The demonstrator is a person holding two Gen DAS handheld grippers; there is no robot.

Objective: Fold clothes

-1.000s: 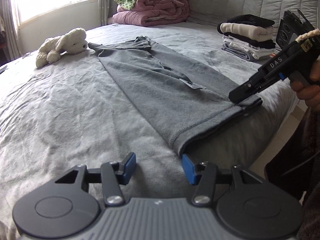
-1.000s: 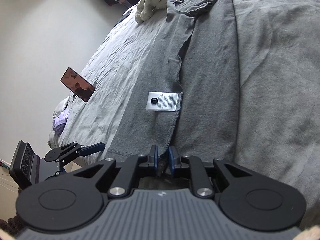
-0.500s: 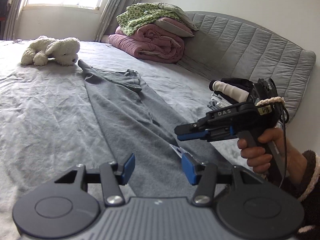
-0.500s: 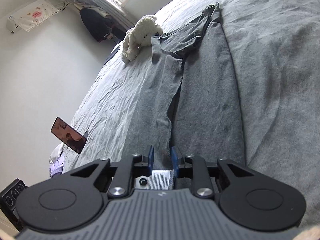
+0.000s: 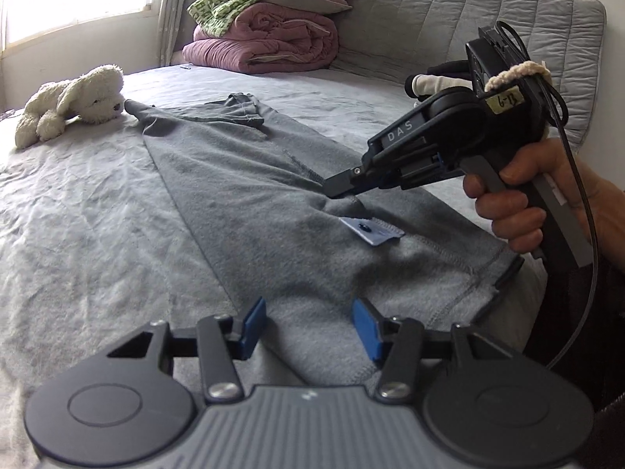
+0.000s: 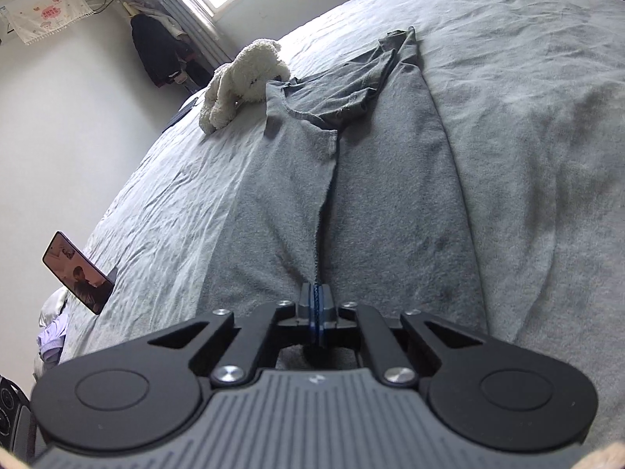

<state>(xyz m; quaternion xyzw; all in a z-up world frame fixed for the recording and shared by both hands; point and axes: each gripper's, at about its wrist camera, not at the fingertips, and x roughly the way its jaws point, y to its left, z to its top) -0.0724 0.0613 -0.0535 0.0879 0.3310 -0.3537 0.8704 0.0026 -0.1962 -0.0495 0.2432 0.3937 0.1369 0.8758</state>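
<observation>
Right gripper (image 6: 317, 301) jaws just closed, pinching the grey shirt (image 5: 242, 179) folded edge above the label (image 5: 371, 230); left gripper (image 5: 308, 322) half-open over hem, empty; fold grip secured

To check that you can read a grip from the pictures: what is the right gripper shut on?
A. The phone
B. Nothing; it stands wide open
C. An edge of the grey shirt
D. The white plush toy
C: the right gripper has its blue pads together on a folded edge of the grey shirt, well short of the plush toy and phone.
</observation>
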